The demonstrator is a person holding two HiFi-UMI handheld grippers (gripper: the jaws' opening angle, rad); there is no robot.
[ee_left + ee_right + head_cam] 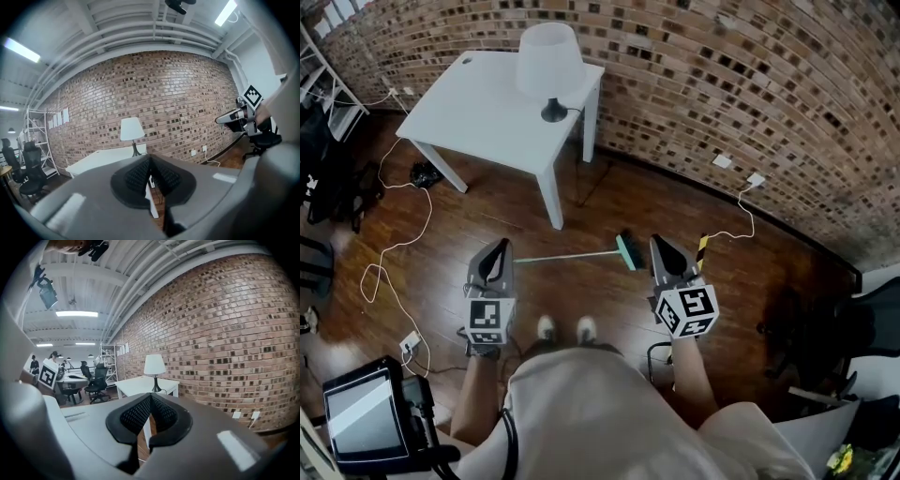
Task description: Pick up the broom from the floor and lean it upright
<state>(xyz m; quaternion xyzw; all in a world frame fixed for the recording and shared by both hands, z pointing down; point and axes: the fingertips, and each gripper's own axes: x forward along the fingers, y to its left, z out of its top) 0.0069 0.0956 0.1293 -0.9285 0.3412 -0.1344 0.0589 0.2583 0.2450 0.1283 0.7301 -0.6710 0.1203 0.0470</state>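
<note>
Both tools are empty with their jaws pressed together: the left tool (498, 244) and the right tool (660, 244) are held about level, well above the wooden floor (581, 202), one to each side of the broom (581, 255). The broom lies flat just ahead of the person's shoes (565, 328), its thin handle (558, 258) running leftward from the teal head (627, 251), which sits close by the right tool. The likeliest failure is a closed or barely parted tool coming down on that slim handle, skidding it away across the smooth boards or jamming the tips into the floor. A grip far from the head could let the heavier end swing and twist free. Once raised, the broom may slide down if it is propped too shallowly against the brick wall (722, 84) or the white desk (478, 112), and a sweep near the desk could knock the lamp (549, 61) or snag the loose white cable (394, 246).
</note>
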